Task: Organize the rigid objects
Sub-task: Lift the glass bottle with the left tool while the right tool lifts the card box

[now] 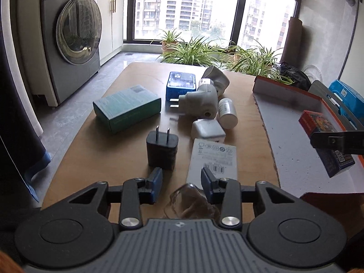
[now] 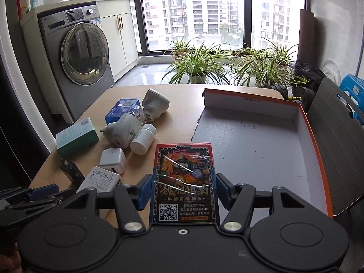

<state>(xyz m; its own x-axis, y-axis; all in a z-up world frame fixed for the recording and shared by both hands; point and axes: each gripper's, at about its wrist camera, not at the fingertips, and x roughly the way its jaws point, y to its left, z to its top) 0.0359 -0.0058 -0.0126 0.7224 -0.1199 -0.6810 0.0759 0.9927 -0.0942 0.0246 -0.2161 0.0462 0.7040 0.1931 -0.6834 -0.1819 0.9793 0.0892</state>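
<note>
Left wrist view: left gripper (image 1: 182, 187) jaws narrowed around a clear crumpled plastic piece (image 1: 190, 201), contact uncertain; black charger (image 1: 162, 151) at 11 o'clock, white flat box (image 1: 212, 161) at 1 o'clock on the wooden table (image 1: 91, 159). Right wrist view: right gripper (image 2: 183, 192) half open, pads clamping the card box (image 2: 184, 182), held above the near left corner of the orange-rimmed tray (image 2: 314, 150).
</note>
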